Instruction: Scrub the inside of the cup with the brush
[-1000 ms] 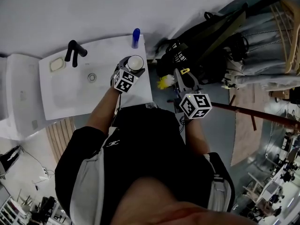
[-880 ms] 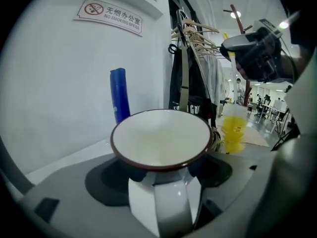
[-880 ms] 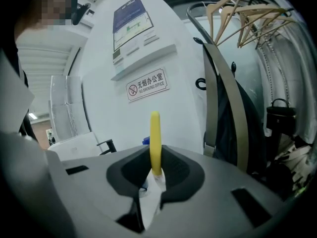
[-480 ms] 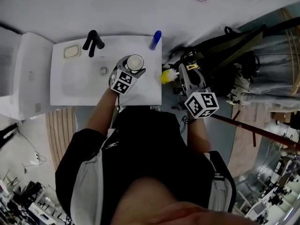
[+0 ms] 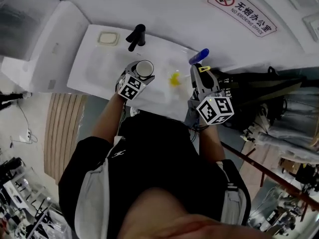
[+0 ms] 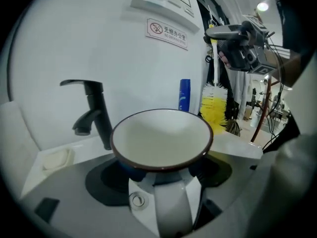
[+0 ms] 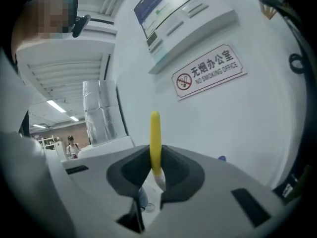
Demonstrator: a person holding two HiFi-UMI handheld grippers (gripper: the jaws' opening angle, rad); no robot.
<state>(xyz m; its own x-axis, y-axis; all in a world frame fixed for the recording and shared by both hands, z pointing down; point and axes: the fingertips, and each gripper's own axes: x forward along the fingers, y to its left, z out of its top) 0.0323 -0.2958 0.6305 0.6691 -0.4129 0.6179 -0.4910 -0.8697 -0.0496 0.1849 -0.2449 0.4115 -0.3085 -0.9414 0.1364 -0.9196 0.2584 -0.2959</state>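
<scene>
1 white cup [image 5: 144,68] with a dark rim, upright and open-mouthed, clamped between the 2 jaws of the left gripper [image 5: 135,78] above the white sink [image 5: 94,71]. 1 brush [image 5: 174,78] with yellow bristles, its yellow handle pinched in the closed jaws of the right gripper [image 5: 199,78], just right of the cup and outside it. 1 black faucet [image 5: 135,35]. 1 blue bottle [image 5: 198,57]. 1 no-smoking sign [image 5: 241,13].

1. The right gripper [image 7: 155,175] is shown with its dark jaws pressed together on the brush [image 7: 155,135].
2. The brush's yellow handle is held upright, rising above the jaws.
3. A no-smoking sign [image 7: 209,71] is mounted on the white wall [image 7: 257,118] behind.
4. A silver duct [image 7: 101,110] is seen at left.
</scene>
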